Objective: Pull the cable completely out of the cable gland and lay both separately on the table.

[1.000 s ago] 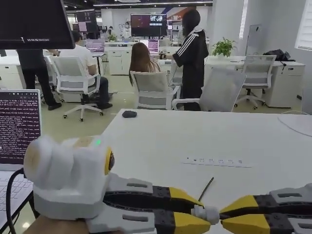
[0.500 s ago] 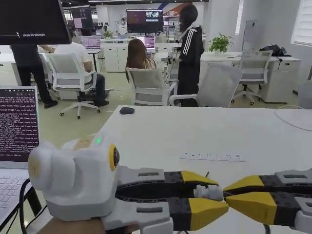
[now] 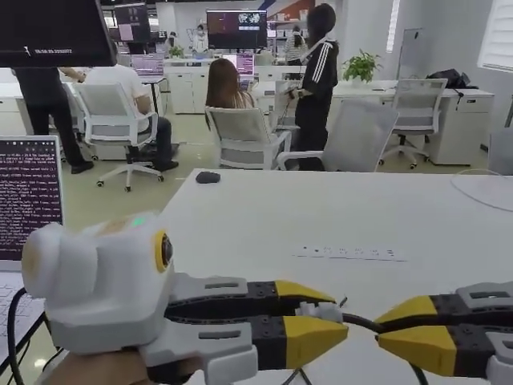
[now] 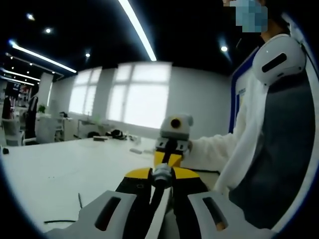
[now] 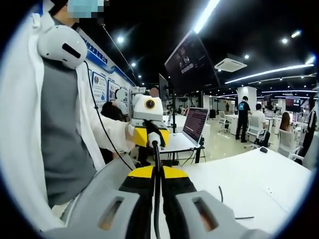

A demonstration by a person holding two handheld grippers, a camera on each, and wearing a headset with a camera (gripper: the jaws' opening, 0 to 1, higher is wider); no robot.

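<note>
Over the near edge of the white table, my left gripper reaches in from the left, shut on the small white cable gland. My right gripper faces it from the right, shut on the black cable. A short stretch of cable spans the gap between the two. In the left gripper view the gland sits between the yellow jaws, with the right gripper straight ahead. In the right gripper view the cable runs from between the jaws to the gland in the left gripper.
A laptop stands at the left. A white power strip and a black mouse lie farther back on the table. Short black cable pieces lie on the tabletop. Office chairs and people are beyond the table.
The two grippers have drawn apart: the right jaws were close against the gland, and now a stretch of black cable shows between them. The head camera also shifted slightly.
</note>
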